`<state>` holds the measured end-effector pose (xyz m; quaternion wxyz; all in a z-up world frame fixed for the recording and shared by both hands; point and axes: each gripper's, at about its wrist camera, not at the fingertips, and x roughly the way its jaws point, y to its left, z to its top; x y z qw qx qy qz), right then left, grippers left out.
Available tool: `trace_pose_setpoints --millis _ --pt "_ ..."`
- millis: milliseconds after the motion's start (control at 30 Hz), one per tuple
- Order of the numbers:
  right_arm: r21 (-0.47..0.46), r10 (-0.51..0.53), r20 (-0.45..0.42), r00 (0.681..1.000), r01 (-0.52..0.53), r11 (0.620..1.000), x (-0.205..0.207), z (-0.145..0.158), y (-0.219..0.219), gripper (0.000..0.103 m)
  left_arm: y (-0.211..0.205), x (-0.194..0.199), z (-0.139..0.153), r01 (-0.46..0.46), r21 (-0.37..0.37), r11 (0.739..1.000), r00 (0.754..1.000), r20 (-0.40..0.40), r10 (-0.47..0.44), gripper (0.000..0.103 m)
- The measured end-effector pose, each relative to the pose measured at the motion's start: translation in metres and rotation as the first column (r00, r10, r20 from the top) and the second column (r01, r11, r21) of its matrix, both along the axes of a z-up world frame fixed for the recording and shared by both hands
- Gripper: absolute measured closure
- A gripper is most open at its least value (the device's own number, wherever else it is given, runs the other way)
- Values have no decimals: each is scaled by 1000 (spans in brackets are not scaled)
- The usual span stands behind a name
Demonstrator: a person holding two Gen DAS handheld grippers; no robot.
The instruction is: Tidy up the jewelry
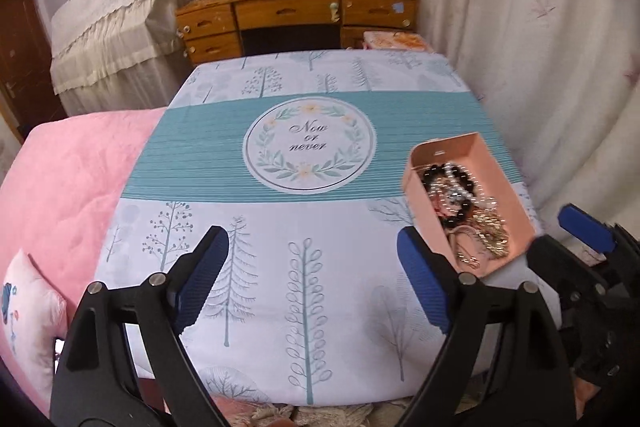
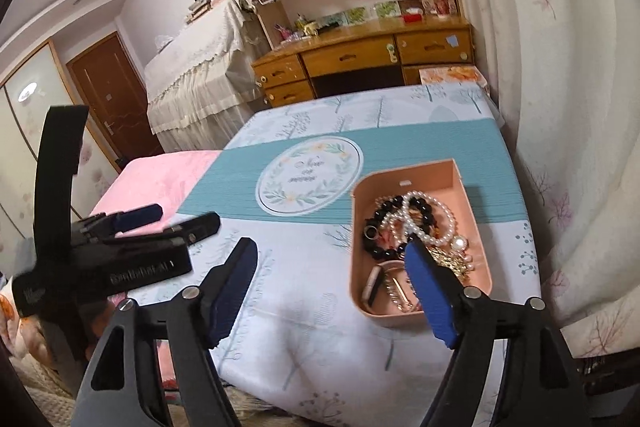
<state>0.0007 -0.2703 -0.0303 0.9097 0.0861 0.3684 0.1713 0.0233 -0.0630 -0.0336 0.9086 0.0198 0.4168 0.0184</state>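
Observation:
A pink open box (image 2: 460, 187) sits on the tree-print cloth at the right side of the table, also seen as the pink box (image 1: 504, 187) in the left wrist view. Inside lie a white pearl necklace (image 2: 430, 205), a black bead bracelet (image 2: 380, 223), gold chains (image 2: 452, 261) and other pieces in a tangle (image 1: 468, 211). My left gripper (image 1: 312, 247) hangs open over bare cloth, left of the box. My right gripper (image 2: 332, 255) stands open above the table's near edge, its right finger in front of the box. Nothing is between either pair of fingers.
The table (image 1: 280, 267) wears a white and teal cloth with a round emblem (image 1: 310, 145). A pink quilt (image 1: 68, 187) lies to its left. A wooden desk (image 1: 296, 11) with shelves stands behind, a curtain (image 1: 540, 47) at the right.

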Motion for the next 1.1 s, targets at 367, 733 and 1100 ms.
trace_pose_setpoints --millis 367,733,1100 --pt "-20 -20 36 999 21 1000 -17 15 13 21 -6 -28 18 21 -8 1000 996 92 -20 18" --pt "-30 -41 48 998 43 999 -20 11 14 21 1 -30 12 19 -51 999 997 72 -15 18" --pt "-25 -41 53 998 42 999 -21 12 16 21 2 -34 14 15 -47 999 995 102 -10 18"
